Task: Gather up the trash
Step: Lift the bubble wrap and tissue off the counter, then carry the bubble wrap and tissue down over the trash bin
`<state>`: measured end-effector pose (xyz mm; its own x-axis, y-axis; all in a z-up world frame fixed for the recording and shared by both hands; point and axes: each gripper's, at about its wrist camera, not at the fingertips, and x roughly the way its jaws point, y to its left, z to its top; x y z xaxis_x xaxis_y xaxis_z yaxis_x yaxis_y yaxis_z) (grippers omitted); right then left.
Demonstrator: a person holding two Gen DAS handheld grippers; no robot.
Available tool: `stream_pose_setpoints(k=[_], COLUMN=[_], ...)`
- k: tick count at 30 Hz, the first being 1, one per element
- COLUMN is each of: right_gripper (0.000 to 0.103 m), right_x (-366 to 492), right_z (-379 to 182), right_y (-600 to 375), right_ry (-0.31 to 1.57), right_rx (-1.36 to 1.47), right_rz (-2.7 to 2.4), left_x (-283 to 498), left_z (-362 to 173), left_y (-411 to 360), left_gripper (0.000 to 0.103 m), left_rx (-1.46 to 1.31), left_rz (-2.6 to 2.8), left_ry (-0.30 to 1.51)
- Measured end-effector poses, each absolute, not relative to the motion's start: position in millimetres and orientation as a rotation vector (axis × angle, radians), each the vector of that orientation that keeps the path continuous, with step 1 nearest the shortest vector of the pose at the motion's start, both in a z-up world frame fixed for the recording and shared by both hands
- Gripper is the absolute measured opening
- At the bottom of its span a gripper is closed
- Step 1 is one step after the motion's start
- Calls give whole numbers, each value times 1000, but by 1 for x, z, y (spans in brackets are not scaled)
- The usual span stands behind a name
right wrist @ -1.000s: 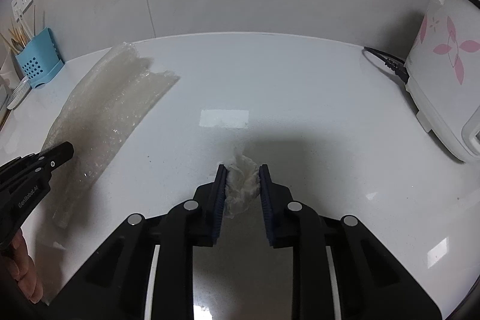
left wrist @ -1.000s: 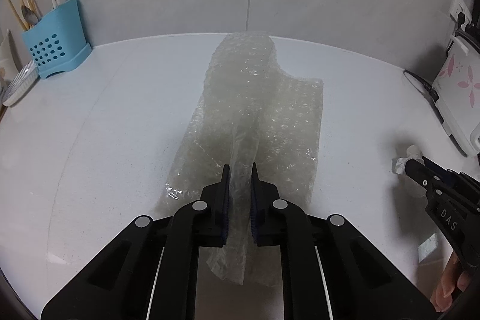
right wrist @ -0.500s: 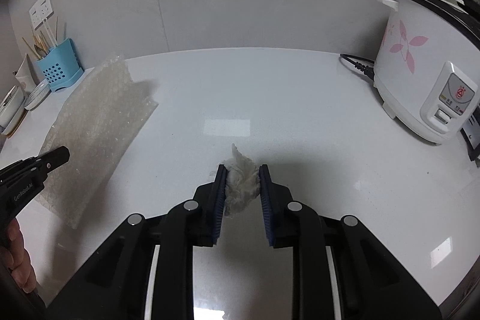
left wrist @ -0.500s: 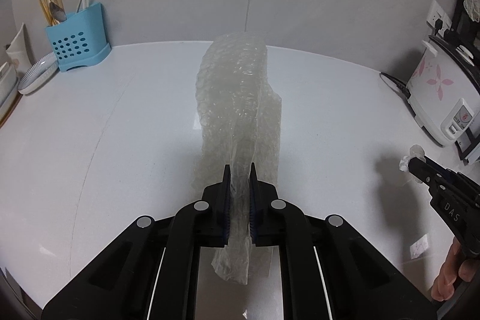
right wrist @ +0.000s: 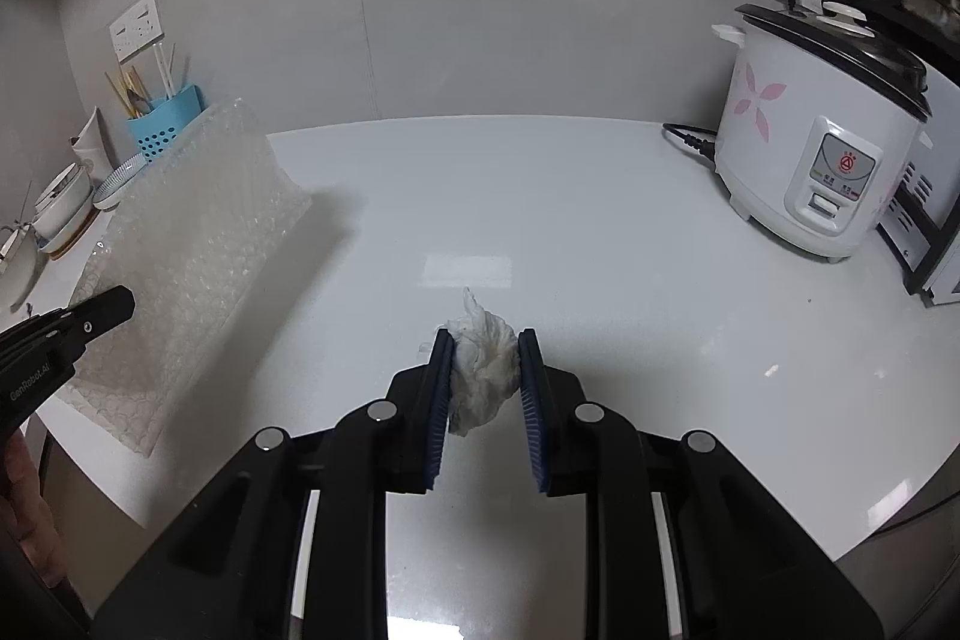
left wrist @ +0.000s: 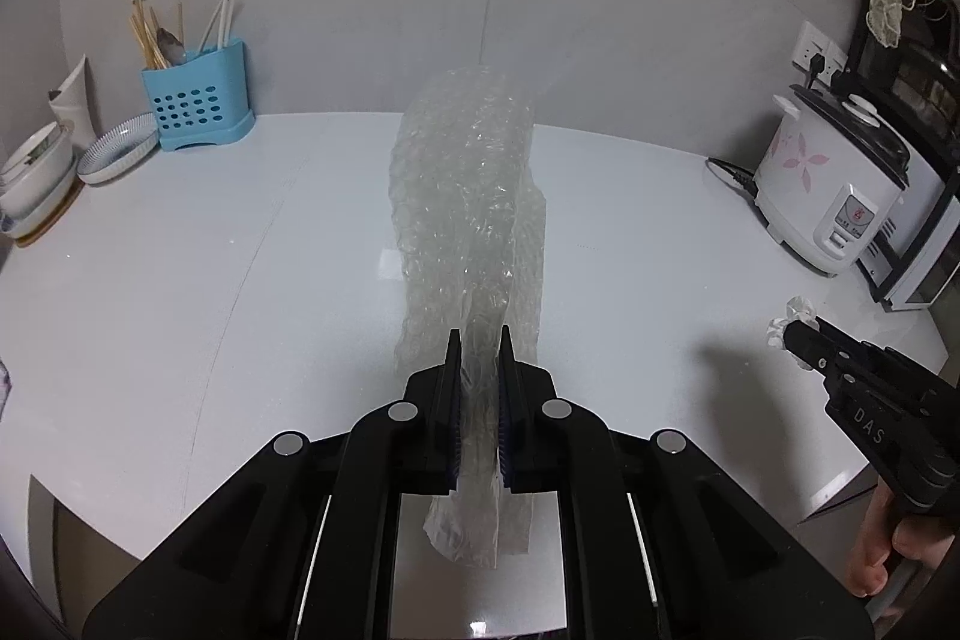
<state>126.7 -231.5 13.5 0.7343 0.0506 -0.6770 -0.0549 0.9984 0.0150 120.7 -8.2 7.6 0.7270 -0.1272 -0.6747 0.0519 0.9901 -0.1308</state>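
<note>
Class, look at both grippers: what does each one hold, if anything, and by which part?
The left gripper pinches the clear bubble-wrap sheet near its lower end; the right gripper squeezes the crumpled white tissue wad across its middle.

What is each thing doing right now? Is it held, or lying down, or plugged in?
Left claw: shut on the bubble wrap.
Bubble wrap: held, sheet lifted off the counter.
Right claw: shut on the tissue.
Tissue: crumpled, held off the counter.
Rice cooker: lid on, cord attached.
Blue holder: upright, utensils inside.
Bowls: stacked at the counter's edge.
</note>
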Motion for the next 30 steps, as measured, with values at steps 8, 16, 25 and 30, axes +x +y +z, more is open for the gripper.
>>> stream_pose_setpoints(k=[8,16,25,30], right_gripper=[21,21,21,21], right_x=[78,22,-43,-74], right_z=[17,16,-2,-20], right_y=[-221,-210,-200,-197], right_ry=[704,658,625,621], right_rx=[-8,-18,-9,-5], right_rz=[84,118,166,186], left_x=[63,-3,-74,-116], left_z=[18,18,-1,-23], left_y=[-8,-3,-1,4], left_gripper=[8,8,8,8], left_rx=[-103,-119,-134,-157], left_rz=[-118,-161,-207,-222], left_ry=[713,676,653,644])
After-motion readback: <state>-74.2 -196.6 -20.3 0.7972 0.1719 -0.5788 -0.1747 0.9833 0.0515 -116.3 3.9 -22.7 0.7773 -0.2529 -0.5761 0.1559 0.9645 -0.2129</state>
